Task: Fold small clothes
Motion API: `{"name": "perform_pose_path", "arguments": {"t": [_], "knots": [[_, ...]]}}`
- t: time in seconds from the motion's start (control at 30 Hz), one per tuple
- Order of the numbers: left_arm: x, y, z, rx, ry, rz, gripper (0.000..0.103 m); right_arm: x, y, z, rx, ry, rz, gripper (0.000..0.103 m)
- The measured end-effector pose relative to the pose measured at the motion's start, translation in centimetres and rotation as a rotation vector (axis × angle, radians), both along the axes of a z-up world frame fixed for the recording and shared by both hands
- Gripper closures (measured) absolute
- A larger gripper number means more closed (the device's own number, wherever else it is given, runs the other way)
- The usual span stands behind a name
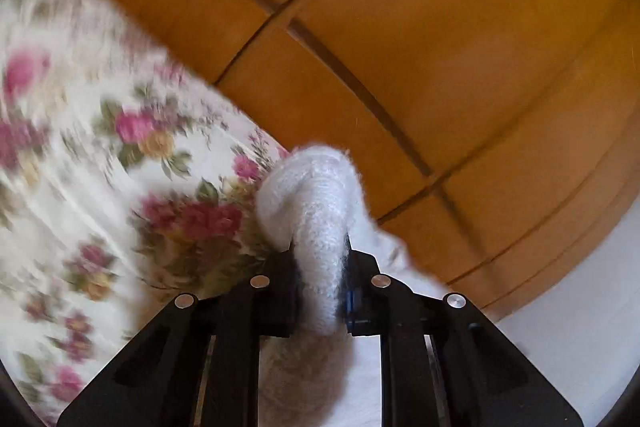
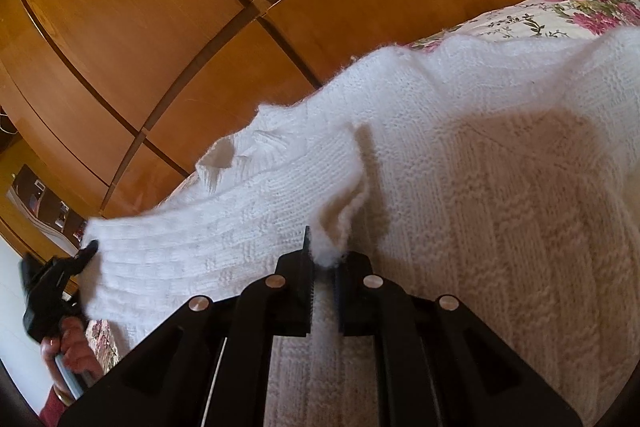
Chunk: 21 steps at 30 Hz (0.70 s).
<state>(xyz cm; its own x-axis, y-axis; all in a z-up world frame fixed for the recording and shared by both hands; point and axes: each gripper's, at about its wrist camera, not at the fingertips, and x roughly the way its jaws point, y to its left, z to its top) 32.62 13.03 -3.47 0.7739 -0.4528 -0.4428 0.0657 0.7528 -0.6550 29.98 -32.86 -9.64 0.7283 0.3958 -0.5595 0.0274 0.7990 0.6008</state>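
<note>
We are pinching the white knit sweater (image 2: 460, 155) above the floral bedspread (image 1: 100, 155): left gripper (image 1: 320, 267) clamping its sleeve cuff, right gripper (image 2: 325, 259) clamping a fold. No writing is reading clearly.

Sweater (image 2: 460, 155) spread on the bed (image 2: 580, 7) ahead of the right jaws; sleeve (image 2: 192, 247) extending leftward; wardrobe (image 2: 160, 27) behind.

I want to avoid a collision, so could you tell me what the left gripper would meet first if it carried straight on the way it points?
Beyond the white knit sleeve clamped in the left gripper, probably the wooden wardrobe doors; the floral bedspread lies off to the side. Depth is unclear.
</note>
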Motion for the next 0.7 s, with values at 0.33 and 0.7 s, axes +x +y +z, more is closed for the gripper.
{"name": "perform_pose_path", "arguments": {"t": [0.33, 0.7], "knots": [[3.2, 2.0, -4.0, -0.033, 0.191, 0.037, 0.016, 0.2, 0.3, 0.1, -0.006, 0.006, 0.002, 0.097], [6.4, -1.9, -1.6, 0.518, 0.143, 0.077, 0.089, 0.4, 0.8, 0.1, -0.022, 0.002, 0.013, 0.097]]}}
